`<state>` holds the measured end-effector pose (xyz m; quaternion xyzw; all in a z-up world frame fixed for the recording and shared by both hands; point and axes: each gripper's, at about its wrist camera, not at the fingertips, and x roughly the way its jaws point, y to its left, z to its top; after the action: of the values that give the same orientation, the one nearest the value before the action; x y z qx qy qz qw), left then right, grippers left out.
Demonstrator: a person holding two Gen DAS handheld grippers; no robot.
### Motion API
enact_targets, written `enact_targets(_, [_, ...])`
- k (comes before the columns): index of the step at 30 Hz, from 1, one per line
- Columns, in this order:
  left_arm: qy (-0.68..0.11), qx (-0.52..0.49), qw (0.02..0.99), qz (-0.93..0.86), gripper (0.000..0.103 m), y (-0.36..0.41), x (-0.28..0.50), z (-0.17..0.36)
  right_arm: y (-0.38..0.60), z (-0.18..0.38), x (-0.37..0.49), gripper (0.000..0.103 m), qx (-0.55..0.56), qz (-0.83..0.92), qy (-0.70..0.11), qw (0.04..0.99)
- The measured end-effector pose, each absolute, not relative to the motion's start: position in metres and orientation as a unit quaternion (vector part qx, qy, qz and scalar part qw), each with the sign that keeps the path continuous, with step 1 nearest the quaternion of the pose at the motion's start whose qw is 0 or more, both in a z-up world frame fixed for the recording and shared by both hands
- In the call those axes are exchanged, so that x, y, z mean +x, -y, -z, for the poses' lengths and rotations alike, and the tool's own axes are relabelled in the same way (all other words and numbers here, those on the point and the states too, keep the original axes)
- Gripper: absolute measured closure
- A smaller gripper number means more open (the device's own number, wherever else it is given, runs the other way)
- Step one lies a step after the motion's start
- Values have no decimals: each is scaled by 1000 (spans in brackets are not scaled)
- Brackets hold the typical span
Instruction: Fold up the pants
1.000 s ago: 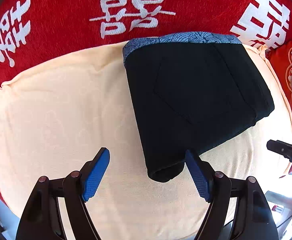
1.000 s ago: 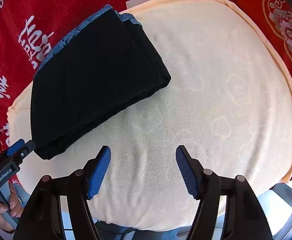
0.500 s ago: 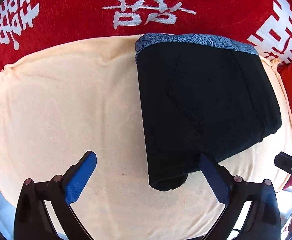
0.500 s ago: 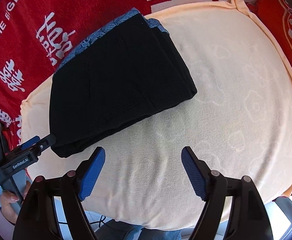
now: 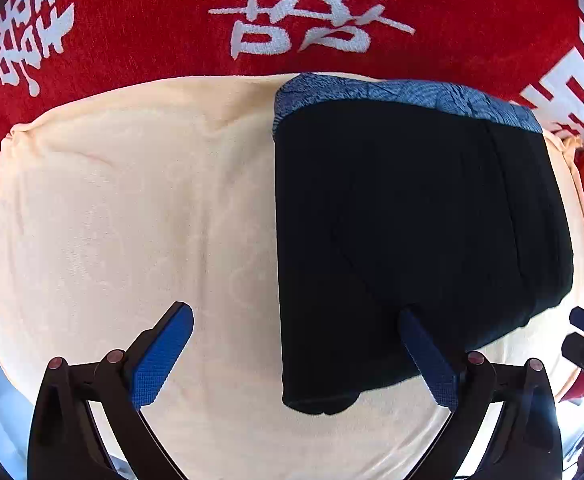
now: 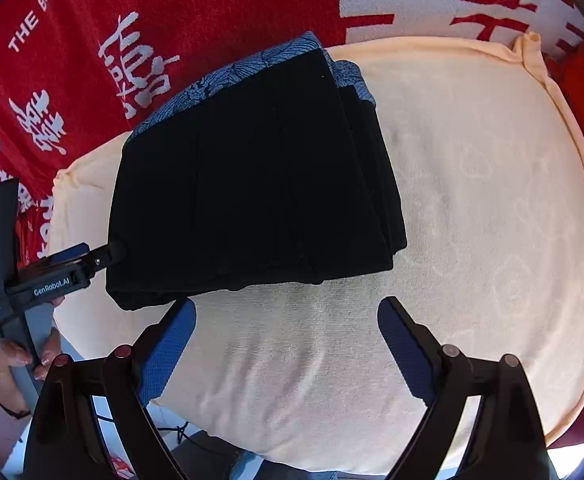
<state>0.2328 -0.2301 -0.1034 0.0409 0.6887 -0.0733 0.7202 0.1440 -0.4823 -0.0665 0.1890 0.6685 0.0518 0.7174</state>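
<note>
- Black pants (image 5: 412, 232), folded into a compact stack with the blue patterned waistband (image 5: 404, 94) at the far edge, lie on the cream towel (image 5: 131, 208), toward the side of it nearest the red blanket (image 5: 131, 8) with white characters. The fold looks essentially complete.
- Left gripper (image 5: 296, 354): tongs spread to their widest, nothing pinched. Its right blue pad (image 5: 428, 356) overlaps the near corner of the stack in the left wrist view; whether it touches the cloth or hangs above it cannot be told from this angle.
- Right gripper (image 6: 287, 346): tongs opening and nearly fully spread, with only bare towel between them. Its left pad (image 6: 167, 348) sits just beside the stack's near edge.
- Risk 1, snagging. If the left gripper is pulled away sideways while its pad is in contact with the corner, the top layer could be dragged and the fold opened.
- Risk 2, layers slipping. In the right wrist view the stack's right-hand edge (image 6: 376, 184) shows several stepped layers, not flush. A nudge there could fan them further.
- Risk 3, base shifting. The towel is soft and slightly rumpled; pressing or sliding on it could carry the stack toward the blanket edge, where the waistband already reaches the towel's border.
- Risk 4, collision. The two grippers work close together near one corner, and the left one (image 6: 71, 268) shows at the stack's near left corner in the right wrist view; a careless crossing move could knock the pile.
</note>
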Motion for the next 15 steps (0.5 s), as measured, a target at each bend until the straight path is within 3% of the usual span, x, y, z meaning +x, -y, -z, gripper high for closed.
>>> enact_targets(15, [-706, -55, 699, 101, 0, 214, 275, 125, 559, 113, 194, 9, 273, -94, -666, 688])
